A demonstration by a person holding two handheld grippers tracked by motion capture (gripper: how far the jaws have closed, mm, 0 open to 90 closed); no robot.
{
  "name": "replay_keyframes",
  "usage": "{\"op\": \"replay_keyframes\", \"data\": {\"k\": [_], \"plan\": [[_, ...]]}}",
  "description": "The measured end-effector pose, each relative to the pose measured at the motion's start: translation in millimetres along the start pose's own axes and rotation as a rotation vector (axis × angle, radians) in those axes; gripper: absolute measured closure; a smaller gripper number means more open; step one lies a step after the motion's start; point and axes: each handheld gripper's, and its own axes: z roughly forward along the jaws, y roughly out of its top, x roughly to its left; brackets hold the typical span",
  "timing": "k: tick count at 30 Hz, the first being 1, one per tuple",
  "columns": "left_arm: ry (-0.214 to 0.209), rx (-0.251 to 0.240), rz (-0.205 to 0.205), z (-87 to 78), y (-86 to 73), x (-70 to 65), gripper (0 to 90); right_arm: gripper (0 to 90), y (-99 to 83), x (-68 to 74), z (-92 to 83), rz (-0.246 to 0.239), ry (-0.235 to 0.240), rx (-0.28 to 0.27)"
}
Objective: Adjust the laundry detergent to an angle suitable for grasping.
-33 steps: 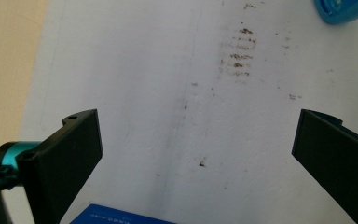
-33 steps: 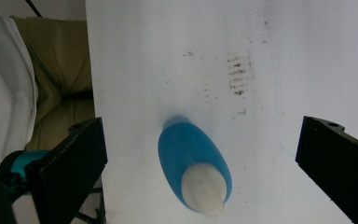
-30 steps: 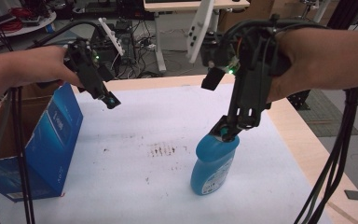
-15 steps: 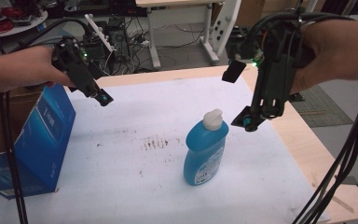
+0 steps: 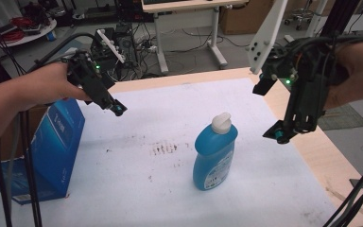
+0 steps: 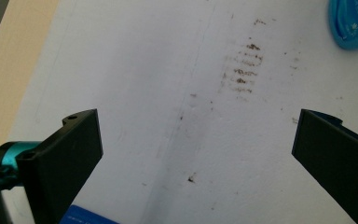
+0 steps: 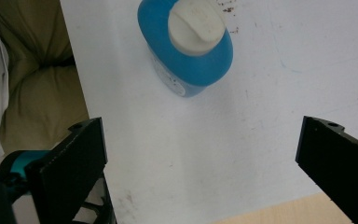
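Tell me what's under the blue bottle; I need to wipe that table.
The blue bottle stands upright on the white table cover, brown smudges to its left. The patch beneath its base is covered, so any stain there cannot be seen.

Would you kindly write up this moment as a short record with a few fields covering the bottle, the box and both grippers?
bottle: blue bottle with a white flip cap, upright on the white sheet, touched by neither gripper
box: blue box at the sheet's left edge
left gripper: left gripper held above the sheet near the box, jaws wide apart, holding nothing
right gripper: right gripper in the air to the right of the bottle, jaws wide apart, holding nothing
marks: brown smudges on the sheet left of the bottle
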Motion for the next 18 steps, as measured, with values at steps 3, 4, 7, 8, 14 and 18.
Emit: {"op": "replay_keyframes", "data": {"k": [3,4,7,8,14,18], "plan": [[0.009,-0.017,-0.008,-0.3,-1.2,-6.3,1.7,1.0,-11.7,-0.4,8.2,0.023,0.007,0.005],[0.005,-0.027,-0.011,-0.7,-1.7,-8.0,1.7,1.0,-13.8,-0.7,9.7,0.025,0.006,0.005],[0.010,-0.043,-0.029,-1.3,-3.9,-13.6,1.7,1.0,-17.8,-0.8,12.2,0.023,0.008,-0.001],[0.011,-0.044,-0.030,-1.4,-4.7,-15.4,1.7,1.0,-18.7,-0.4,12.5,0.023,0.007,-0.002],[0.022,-0.076,-0.048,-3.1,-11.1,-29.2,1.7,1.0,-25.6,2.4,13.9,0.019,0.000,0.004],[0.021,-0.100,-0.051,-3.8,-14.2,-39.4,1.6,1.0,-30.6,3.5,14.2,0.029,-0.007,0.003]]}}
